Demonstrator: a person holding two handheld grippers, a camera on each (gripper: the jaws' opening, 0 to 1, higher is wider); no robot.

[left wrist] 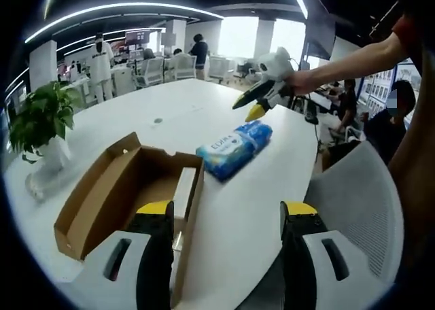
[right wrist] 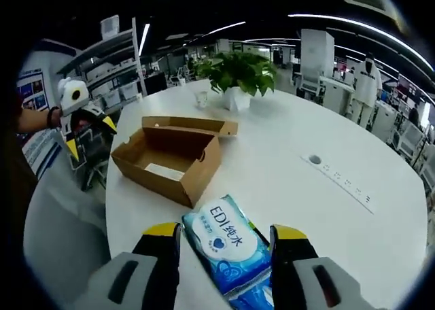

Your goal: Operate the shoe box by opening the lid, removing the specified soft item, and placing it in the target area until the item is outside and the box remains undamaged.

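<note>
An open brown shoe box [left wrist: 115, 187] lies on the white table [left wrist: 238, 215], lid folded back, with a white piece [left wrist: 183, 191] inside. My left gripper [left wrist: 228, 211] is open, its yellow-tipped jaws near the box's close end. A blue soft pack [left wrist: 234, 147] lies on the table right of the box. My right gripper [left wrist: 262, 96], held by a hand, hovers just past the pack. In the right gripper view the pack [right wrist: 221, 238] shows between the wide jaws of the open right gripper [right wrist: 224, 235], with the box [right wrist: 170, 150] beyond it and the left gripper [right wrist: 81, 113] at the left.
A potted plant [left wrist: 44, 119] stands at the table's far left and shows [right wrist: 238, 72] behind the box. A socket strip [right wrist: 340, 174] is set into the tabletop. A grey chair [left wrist: 360, 201] stands by the near edge. People and desks fill the office behind.
</note>
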